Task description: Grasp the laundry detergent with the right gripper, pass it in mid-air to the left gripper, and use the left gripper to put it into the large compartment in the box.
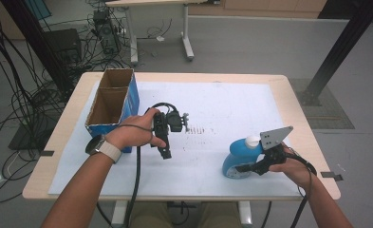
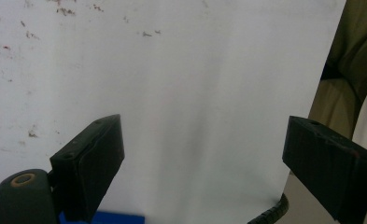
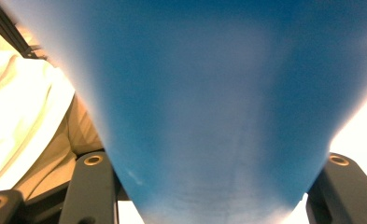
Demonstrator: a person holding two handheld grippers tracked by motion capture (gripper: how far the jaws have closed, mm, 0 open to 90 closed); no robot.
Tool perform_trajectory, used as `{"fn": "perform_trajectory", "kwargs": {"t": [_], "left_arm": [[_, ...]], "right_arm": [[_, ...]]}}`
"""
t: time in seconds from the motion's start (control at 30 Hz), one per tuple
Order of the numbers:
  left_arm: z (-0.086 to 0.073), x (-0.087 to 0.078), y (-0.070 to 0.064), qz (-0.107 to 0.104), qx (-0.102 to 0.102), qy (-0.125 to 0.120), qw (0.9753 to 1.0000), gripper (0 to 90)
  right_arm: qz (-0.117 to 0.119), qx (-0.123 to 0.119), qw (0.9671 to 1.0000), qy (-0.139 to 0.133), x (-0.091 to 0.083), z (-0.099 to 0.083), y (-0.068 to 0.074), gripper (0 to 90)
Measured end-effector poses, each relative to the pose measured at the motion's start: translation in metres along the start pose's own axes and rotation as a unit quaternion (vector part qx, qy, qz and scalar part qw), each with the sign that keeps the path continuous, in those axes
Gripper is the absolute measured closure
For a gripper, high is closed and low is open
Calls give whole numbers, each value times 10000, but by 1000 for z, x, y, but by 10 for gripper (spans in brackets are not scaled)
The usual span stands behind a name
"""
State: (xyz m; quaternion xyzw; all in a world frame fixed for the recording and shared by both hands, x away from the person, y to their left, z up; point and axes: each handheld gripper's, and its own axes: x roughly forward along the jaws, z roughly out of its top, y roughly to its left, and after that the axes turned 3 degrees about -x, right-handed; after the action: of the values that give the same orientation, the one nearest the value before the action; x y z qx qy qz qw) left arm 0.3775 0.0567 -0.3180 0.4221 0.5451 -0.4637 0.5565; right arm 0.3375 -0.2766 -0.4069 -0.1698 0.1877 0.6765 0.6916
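Blue bottle is clamped by the right gripper; slippage is risked. Left gripper is held spread, empty.

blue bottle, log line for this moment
right gripper: around blue bottle | left gripper: open, empty | box: far left

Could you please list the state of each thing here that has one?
Bottle: blue, on its side, white cap on, between the jaws.
Box: upright, top open, two compartments, nothing visible inside.
Left gripper: open, holding nothing.
Right gripper: shut on the bottle.
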Motion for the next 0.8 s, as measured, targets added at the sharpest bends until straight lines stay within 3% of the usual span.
{"fn": "perform_trajectory", "kwargs": {"t": [0.8], "left_arm": [[1, -1, 0, -10, 28, 3, 10000, 133]], "right_arm": [[-40, -3, 10000, -22, 0, -1, -1, 433]]}}
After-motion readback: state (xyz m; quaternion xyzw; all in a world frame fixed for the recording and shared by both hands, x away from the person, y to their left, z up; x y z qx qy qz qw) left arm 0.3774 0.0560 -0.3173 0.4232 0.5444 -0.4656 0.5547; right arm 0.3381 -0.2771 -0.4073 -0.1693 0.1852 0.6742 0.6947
